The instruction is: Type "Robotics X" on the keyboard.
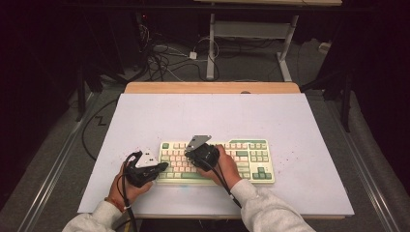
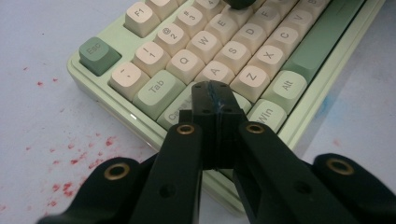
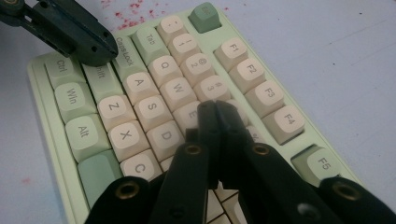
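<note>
Both hands held their tools closed on nothing, jaws pressed into blunt tips for poking keys: the left tool (image 1: pixel 162 166) at the Shift corner and the right tool (image 1: pixel 192 155) over the number row of the green keyboard (image 1: pixel 251 162) lying near the white worktop's (image 1: pixel 217 116) front edge.

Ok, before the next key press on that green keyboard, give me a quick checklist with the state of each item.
1. Left gripper jaws shut: ok.
2. Right gripper jaws shut: ok.
3. Left tip at the Shift and Caps Lock corner of the keyboard: ok; whether it presses a key, cannot tell.
4. Right tip over the number row near key 3: ok; exact key under it, cannot tell.
5. Keyboard flat on the white table: ok.
6. Red specks on the table by Esc: not ok.
</note>
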`<state>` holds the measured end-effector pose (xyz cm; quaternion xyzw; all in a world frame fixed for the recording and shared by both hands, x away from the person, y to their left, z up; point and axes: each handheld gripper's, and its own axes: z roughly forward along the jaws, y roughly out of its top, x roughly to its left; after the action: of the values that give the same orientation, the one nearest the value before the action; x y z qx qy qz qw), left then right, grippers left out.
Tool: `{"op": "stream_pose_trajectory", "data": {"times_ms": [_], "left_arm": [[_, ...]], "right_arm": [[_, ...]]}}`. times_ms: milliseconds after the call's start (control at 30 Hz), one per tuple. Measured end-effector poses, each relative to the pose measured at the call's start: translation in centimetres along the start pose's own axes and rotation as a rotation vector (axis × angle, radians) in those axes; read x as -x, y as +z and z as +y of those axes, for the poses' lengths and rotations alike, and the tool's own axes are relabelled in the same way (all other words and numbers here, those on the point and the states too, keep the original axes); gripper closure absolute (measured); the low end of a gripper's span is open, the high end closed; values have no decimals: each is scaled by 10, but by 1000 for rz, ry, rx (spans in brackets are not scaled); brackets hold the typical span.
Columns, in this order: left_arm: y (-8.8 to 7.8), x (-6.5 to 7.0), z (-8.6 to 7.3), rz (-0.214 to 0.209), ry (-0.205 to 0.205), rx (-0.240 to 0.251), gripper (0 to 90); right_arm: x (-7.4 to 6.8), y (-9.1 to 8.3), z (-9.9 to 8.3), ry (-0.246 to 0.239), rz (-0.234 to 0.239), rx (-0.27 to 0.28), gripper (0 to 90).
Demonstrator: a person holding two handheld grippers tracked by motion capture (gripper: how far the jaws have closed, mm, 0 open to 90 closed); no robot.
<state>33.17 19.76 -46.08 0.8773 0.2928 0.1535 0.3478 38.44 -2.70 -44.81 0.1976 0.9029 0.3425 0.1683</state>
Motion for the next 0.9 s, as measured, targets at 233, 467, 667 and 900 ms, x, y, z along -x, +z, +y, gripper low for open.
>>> {"op": "stream_pose_trajectory", "data": {"times_ms": [233, 467, 667, 900], "left_arm": [[0, 0, 0, 0, 1, -1, 882], [0, 0, 0, 1, 0, 1, 882], [0, 0, 0, -1, -3, 1, 882], [0, 0, 0, -2, -3, 1, 881]], "right_arm": [[-1, 3, 2, 10, 0, -34, 900], [2, -6, 2, 38, 5, 6, 900], [2, -20, 2, 30, 2, 62, 900], [5, -43, -3, 49, 16, 160, 867]]}}
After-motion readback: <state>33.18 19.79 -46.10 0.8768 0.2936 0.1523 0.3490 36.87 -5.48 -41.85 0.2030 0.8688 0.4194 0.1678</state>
